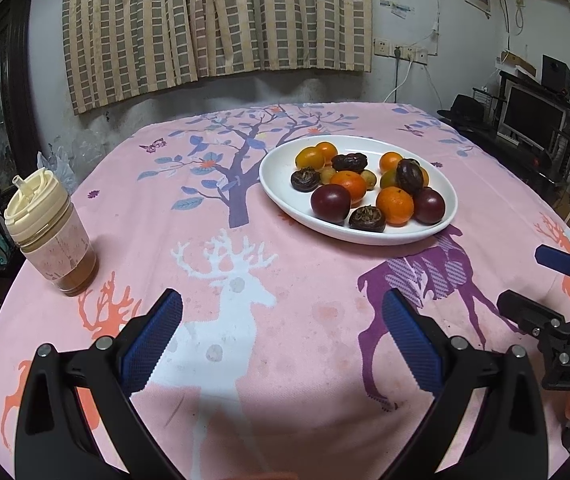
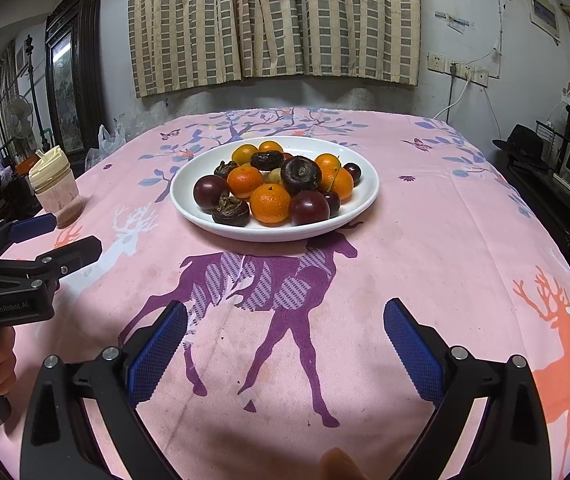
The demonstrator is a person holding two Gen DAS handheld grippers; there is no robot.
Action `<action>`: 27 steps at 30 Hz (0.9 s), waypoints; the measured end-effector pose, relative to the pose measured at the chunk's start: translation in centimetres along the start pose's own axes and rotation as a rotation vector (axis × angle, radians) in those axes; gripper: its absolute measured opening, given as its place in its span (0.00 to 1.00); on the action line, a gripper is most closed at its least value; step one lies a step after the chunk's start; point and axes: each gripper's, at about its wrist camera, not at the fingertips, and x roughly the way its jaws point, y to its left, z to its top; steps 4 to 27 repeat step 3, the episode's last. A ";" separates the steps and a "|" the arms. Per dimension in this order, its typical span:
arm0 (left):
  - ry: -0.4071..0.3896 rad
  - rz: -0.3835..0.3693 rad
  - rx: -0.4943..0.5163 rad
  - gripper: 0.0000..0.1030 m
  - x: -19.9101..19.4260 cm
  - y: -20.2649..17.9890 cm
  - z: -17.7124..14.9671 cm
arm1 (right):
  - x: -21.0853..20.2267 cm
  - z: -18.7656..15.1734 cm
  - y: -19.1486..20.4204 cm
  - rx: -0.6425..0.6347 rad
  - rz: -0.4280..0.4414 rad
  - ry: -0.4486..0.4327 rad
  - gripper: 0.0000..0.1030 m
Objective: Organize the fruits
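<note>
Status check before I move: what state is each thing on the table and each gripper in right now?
Left gripper: open, empty, above the cloth.
Right gripper: open, empty, short of the plate.
White plate: flat on the tablecloth, loaded with fruit.
Fruits: piled together, unsorted.
Jar: upright, lid on.

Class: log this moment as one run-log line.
left gripper open, empty | right gripper open, empty | fruits all on white plate | sorting not begun
</note>
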 end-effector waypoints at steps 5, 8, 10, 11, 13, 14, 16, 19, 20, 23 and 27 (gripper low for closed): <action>0.001 -0.003 -0.001 0.95 -0.1 0.0 0.0 | 0.0 0.0 0.0 0.000 0.000 0.001 0.96; 0.001 -0.003 -0.001 0.95 -0.1 0.0 0.0 | 0.0 0.0 0.0 0.000 0.000 0.001 0.96; 0.001 -0.003 -0.001 0.95 -0.1 0.0 0.0 | 0.0 0.0 0.0 0.000 0.000 0.001 0.96; 0.001 -0.003 -0.001 0.95 -0.1 0.0 0.0 | 0.0 0.0 0.0 0.000 0.000 0.001 0.96; 0.001 -0.003 -0.001 0.95 -0.1 0.0 0.0 | 0.0 0.0 0.0 0.000 0.000 0.001 0.96; 0.001 -0.003 -0.001 0.95 -0.1 0.0 0.0 | 0.0 0.0 0.0 0.000 0.000 0.001 0.96; 0.001 -0.003 -0.001 0.95 -0.1 0.0 0.0 | 0.0 0.0 0.0 0.000 0.000 0.001 0.96; 0.001 -0.003 -0.001 0.95 -0.1 0.0 0.0 | 0.0 0.0 0.0 0.000 0.000 0.001 0.96; 0.001 -0.003 -0.001 0.95 -0.1 0.0 0.0 | 0.0 0.0 0.0 0.000 0.000 0.001 0.96; 0.001 -0.003 -0.001 0.95 -0.1 0.0 0.0 | 0.0 0.0 0.0 0.000 0.000 0.001 0.96; 0.001 -0.003 -0.001 0.95 -0.1 0.0 0.0 | 0.0 0.0 0.0 0.000 0.000 0.001 0.96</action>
